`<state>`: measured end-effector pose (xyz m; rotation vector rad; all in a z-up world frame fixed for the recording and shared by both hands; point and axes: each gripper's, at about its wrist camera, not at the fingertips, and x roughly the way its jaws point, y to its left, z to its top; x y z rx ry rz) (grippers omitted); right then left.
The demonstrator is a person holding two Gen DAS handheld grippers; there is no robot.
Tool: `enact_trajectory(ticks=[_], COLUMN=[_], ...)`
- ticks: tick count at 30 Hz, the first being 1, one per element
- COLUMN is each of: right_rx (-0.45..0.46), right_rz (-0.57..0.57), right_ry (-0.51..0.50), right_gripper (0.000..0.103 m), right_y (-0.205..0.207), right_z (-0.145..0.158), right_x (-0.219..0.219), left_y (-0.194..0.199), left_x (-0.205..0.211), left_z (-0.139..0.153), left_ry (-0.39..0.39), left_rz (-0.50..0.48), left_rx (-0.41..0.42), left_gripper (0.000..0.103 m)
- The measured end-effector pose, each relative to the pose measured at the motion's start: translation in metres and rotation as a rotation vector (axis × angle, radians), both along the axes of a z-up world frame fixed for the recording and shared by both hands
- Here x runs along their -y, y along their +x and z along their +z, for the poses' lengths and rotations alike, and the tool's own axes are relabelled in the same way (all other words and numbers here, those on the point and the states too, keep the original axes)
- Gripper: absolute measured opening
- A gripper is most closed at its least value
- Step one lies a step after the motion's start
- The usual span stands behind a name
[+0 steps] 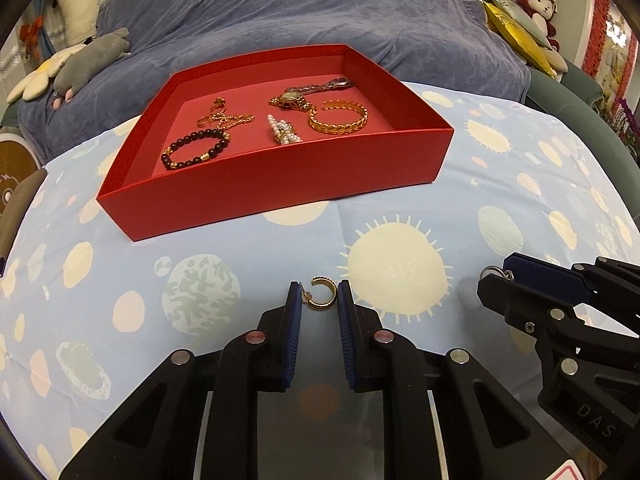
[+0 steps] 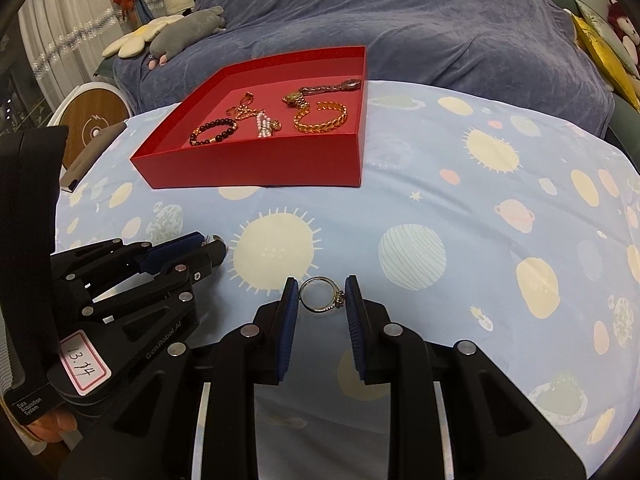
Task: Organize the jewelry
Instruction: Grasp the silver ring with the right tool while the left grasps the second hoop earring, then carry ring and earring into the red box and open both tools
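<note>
A: On the tabletop, between the fingers of the left gripper [image 1: 319, 300], lies a small gold ear cuff [image 1: 321, 299]. The blue pads stand close on both sides of it. The left pad seems to touch it; on the right I cannot tell.

B: And the right gripper [image 2: 323, 295]?

A: Its fingers are also half open, around a silver ring [image 2: 322, 295] with a small stone. The ring stands almost upright and its stone side touches the right pad. I cannot tell if it is lifted from the planet-patterned cloth [image 2: 460, 200].

B: Where is the other jewelry?

A: Farther back, in the red box [image 1: 280, 184]: a dark bead bracelet [image 1: 196, 149], a pearl piece [image 1: 283, 129], a gold chain [image 1: 225, 117], a gold bangle [image 1: 338, 117] and a watch [image 1: 308, 93]. Behind the tabletop are a blue blanket [image 1: 280, 12] and plush toys.
</note>
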<state>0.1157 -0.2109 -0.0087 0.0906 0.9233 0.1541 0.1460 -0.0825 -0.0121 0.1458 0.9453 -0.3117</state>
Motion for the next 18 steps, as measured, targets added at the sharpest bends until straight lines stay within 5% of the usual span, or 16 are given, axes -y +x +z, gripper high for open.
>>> enact_trajectory(ticks=[18], right_rx=[0.067], right_rz=[0.053], right_ry=[0.030], right_gripper=[0.023], right_y=[0.015], right_z=[0.031], right_x=[-0.041], left_y=[0.014], left_x=[-0.064], left_z=[0.045], left_ry=[-0.093], left_rz=[0.130], left_rx=[0.050], left_gripper=[0.016])
